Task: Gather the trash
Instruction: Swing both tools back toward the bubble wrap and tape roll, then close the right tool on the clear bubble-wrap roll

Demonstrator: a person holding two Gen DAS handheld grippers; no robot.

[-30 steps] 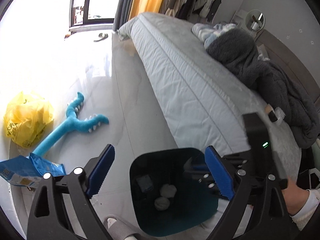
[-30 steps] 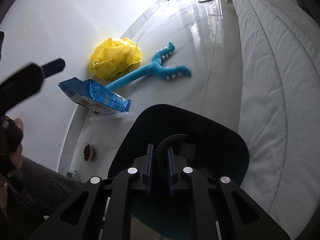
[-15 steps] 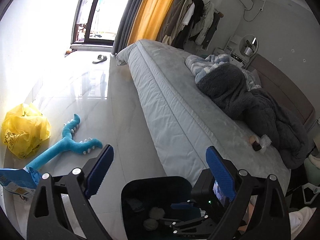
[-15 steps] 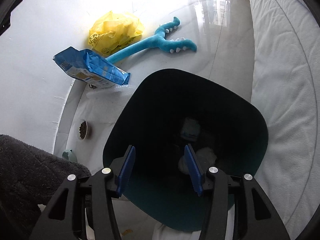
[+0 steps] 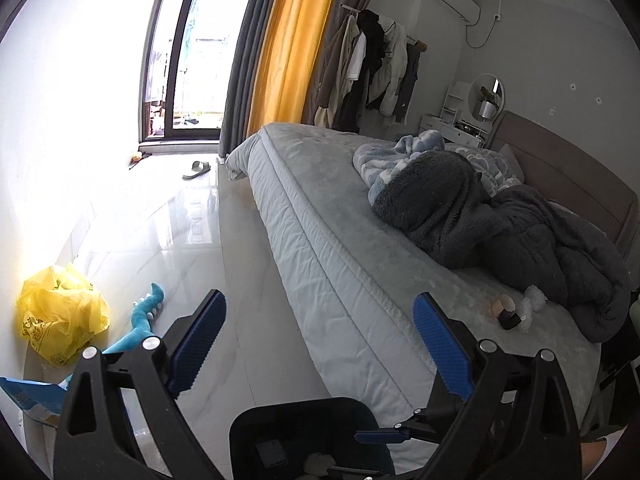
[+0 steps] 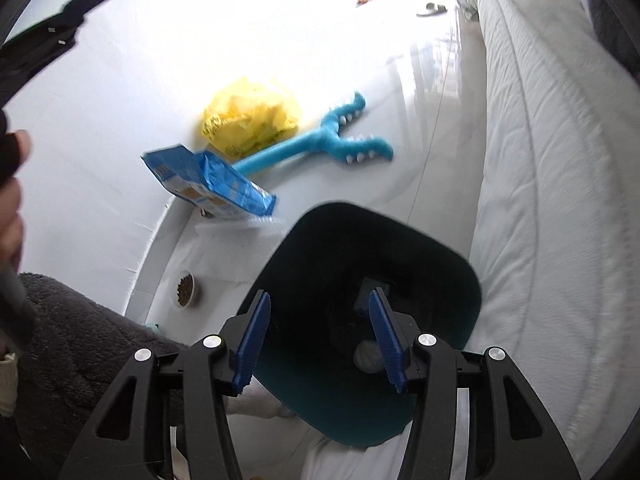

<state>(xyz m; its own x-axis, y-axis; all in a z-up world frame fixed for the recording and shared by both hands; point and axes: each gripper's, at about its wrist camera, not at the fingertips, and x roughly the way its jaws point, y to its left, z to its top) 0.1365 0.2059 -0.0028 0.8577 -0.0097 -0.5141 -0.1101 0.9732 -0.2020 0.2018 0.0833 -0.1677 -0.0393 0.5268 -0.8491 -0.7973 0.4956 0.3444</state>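
A dark teal bin [image 6: 460,276] stands on the floor beside the bed. My right gripper [image 6: 319,294] hangs open over its mouth with nothing between the blue pads. Inside lie a white crumpled wad [image 6: 366,356] and a small packet [image 6: 372,284]. My left gripper [image 5: 319,296] is wide open and empty, raised above the bin [image 5: 304,412] and looking along the bed. Near the bed's edge sit a small brown and black item [image 5: 506,314] and a white tissue [image 5: 534,300]. A yellow plastic bag [image 6: 250,118] and a blue packet [image 6: 208,184] lie by the wall.
A blue plush toy [image 6: 332,144] lies on the glossy floor between wall and bed [image 5: 340,240]. A small bowl of pellets [image 6: 185,289] sits by the wall near the bin. Grey blankets [image 5: 500,220] are heaped on the bed. A slipper [image 5: 197,169] lies near the window.
My right gripper went from shut on a dark curved piece to open and empty over the bin. My left gripper rose and tipped up, so the bin slid to the bottom of its view.
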